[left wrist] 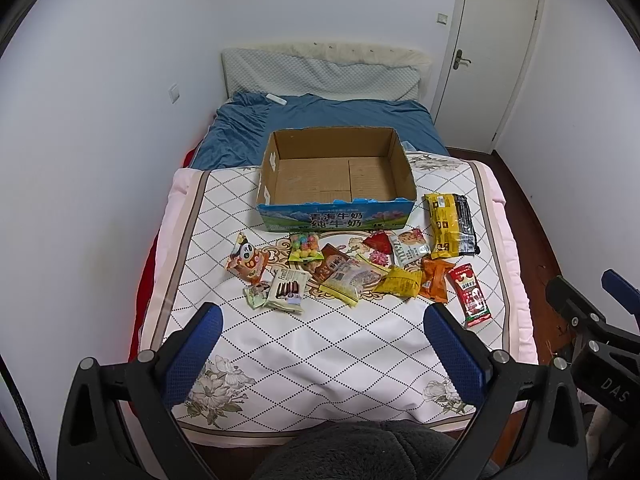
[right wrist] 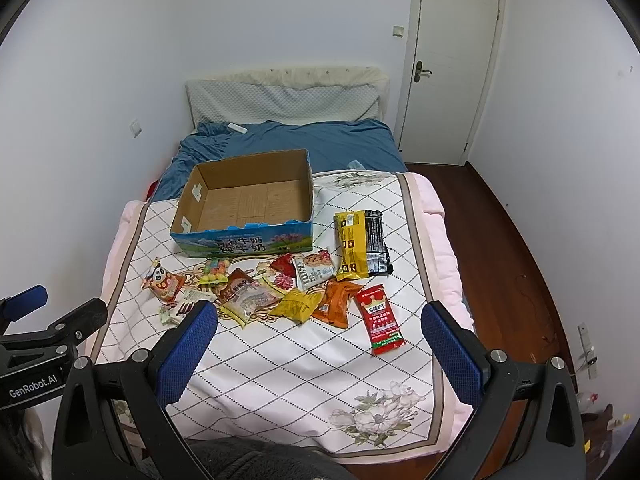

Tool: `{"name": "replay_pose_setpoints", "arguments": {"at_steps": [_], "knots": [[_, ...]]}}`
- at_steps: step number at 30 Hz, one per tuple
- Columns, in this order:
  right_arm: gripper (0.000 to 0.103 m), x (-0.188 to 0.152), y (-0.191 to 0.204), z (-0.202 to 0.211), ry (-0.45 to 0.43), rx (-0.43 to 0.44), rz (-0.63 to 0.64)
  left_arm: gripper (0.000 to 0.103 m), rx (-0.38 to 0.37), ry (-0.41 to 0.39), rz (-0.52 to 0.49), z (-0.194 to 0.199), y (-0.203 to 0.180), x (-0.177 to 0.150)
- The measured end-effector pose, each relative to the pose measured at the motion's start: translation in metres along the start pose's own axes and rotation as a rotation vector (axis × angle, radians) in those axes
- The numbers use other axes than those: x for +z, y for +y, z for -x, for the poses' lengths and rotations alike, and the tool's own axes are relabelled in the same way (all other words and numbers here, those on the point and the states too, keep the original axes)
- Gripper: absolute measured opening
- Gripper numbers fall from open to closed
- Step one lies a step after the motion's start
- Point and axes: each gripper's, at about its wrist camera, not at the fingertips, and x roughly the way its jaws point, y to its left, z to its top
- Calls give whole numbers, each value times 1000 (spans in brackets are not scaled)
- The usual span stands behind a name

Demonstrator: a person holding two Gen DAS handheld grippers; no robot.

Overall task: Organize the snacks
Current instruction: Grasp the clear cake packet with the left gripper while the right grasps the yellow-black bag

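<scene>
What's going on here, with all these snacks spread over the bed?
A person holds a two-finger gripper in each hand, facing a bed with a quilted cover. The left gripper and right gripper are both open and hold nothing. An empty cardboard milk box sits on the bed, and the snack packets, such as the red sausage packet and the panda packet, lie loose in front of it. None is in the box yet.

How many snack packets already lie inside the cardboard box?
0. The cardboard box shows only bare floor in both views; all packets, like the red packet, lie on the quilt in front of it.
</scene>
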Motion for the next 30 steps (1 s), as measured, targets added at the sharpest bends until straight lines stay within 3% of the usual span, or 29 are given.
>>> {"name": "replay_pose_setpoints", "arguments": {"at_steps": [7, 13, 17, 24, 30], "knots": [[103, 3, 4, -4, 17, 20, -12, 103, 5, -12, 8, -1, -1, 0], [103, 16, -20, -51, 63, 41, -82, 103, 16, -1, 51, -42, -8, 20], [103, 33, -47, -110, 124, 36, -136, 103, 31, 27, 81, -87, -14, 42], [103, 56, -90, -247, 299, 16, -153, 103, 9, 223, 183, -195, -24, 62], [103, 65, -114, -360, 412, 1, -141, 103, 50, 319, 111, -281, -62, 67]]}}
